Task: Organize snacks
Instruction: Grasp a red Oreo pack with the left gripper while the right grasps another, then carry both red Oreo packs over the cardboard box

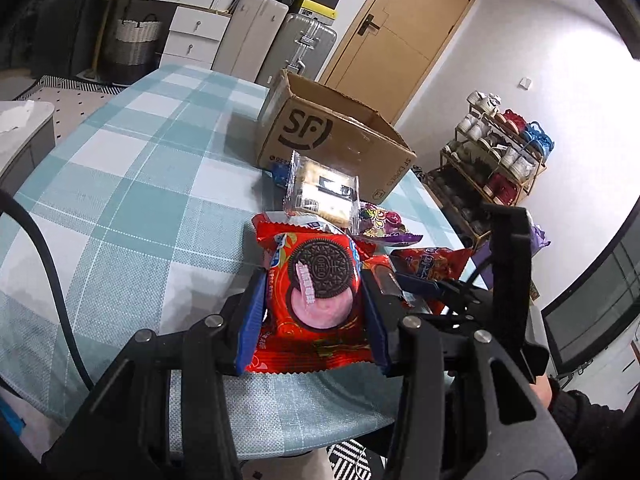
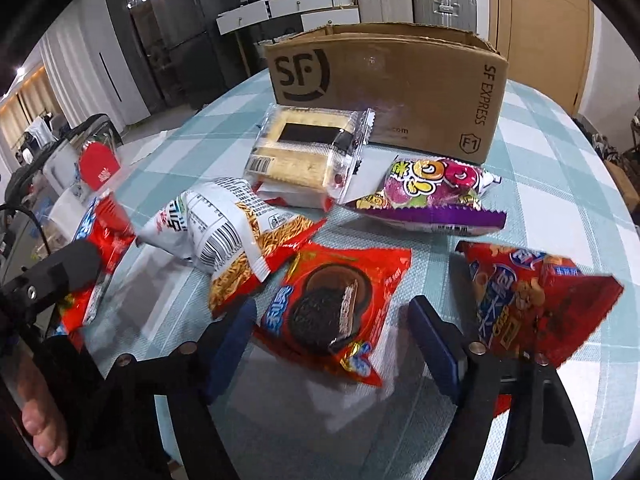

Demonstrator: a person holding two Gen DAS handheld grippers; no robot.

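Observation:
My left gripper (image 1: 314, 292) is shut on a red Oreo packet (image 1: 316, 300) and holds it above the checked tablecloth. The same packet shows at the left of the right wrist view (image 2: 100, 248). My right gripper (image 2: 332, 320) is open, its jaws either side of a second red Oreo packet (image 2: 332, 308) lying on the table. Beyond lie a white-and-orange noodle snack bag (image 2: 232, 232), a clear cracker pack (image 2: 308, 152), a purple candy bag (image 2: 432, 196) and a red snack bag (image 2: 536, 300). An open SF cardboard box (image 2: 400, 88) stands behind them.
The table's near edge (image 1: 280, 412) is close under the left gripper. Suitcases (image 1: 280, 40), white drawers (image 1: 192, 28) and a wooden door (image 1: 404, 36) stand behind the table. A shoe rack (image 1: 496, 152) is to the right.

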